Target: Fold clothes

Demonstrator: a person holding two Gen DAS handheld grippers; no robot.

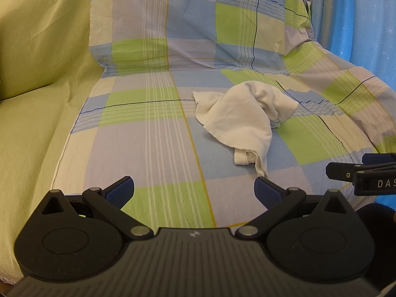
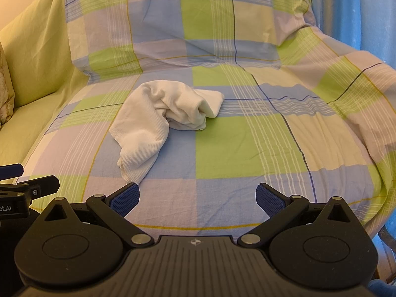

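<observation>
Left gripper (image 1: 194,191) and right gripper (image 2: 197,199): fingers spread, empty, bodies cropped at the frame edge. Beyond: white garment (image 1: 243,121), crumpled on the plaid sheet (image 1: 160,148), its folds hiding its shape. Farthest: blue curtain (image 1: 358,24).

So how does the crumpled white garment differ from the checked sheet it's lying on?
The crumpled white ribbed garment is plain and bunched in a heap; the blue-green checked sheet is patterned and spread nearly flat. The garment is small; the sheet covers seat and backrest. Neither is gripped by a tool.
</observation>
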